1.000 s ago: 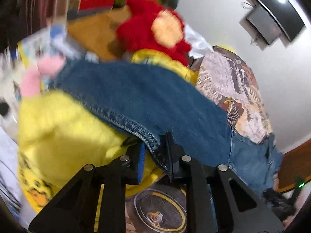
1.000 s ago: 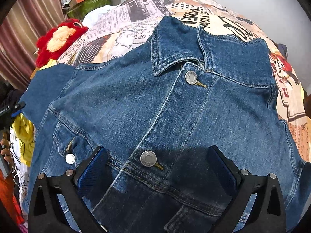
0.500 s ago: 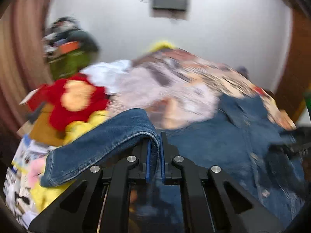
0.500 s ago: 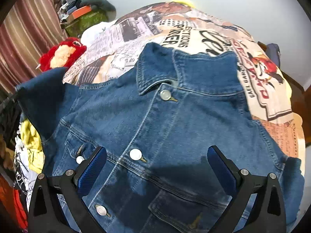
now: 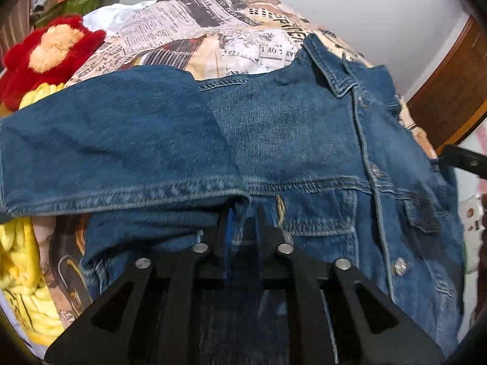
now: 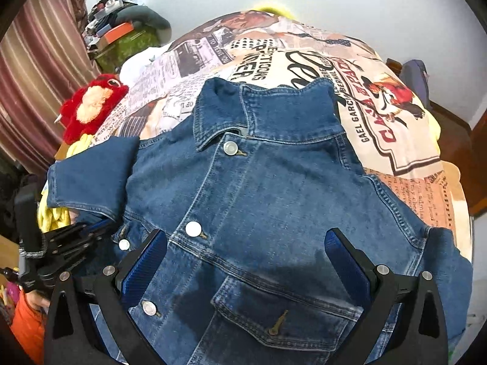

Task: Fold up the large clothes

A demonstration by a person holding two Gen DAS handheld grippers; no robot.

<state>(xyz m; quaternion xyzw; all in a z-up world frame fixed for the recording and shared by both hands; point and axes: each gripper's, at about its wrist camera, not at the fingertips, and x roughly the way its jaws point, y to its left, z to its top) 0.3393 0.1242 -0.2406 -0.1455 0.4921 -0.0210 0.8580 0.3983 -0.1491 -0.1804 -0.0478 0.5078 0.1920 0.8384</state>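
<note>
Left gripper (image 5: 242,213) nearly closed, pinching sleeve (image 5: 121,140) hem, sleeve folded across jacket (image 6: 274,197) chest. Right gripper (image 6: 246,261) wide open, holding nothing, over jacket front. Jacket flat on bed (image 6: 395,127); red plush (image 6: 91,106) at 10 o'clock.

Our left gripper (image 5: 242,228) has black angular arms with silver screws. Our right gripper (image 6: 245,258) carries ribbed blue pads (image 6: 342,263).

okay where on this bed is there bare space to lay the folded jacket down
Bare printed bedspread lies beyond the denim jacket collar and along its far right side. The left edge is crowded: red plush toy, yellow blanket, clutter pile, and the left gripper clamping the sleeve.
</note>
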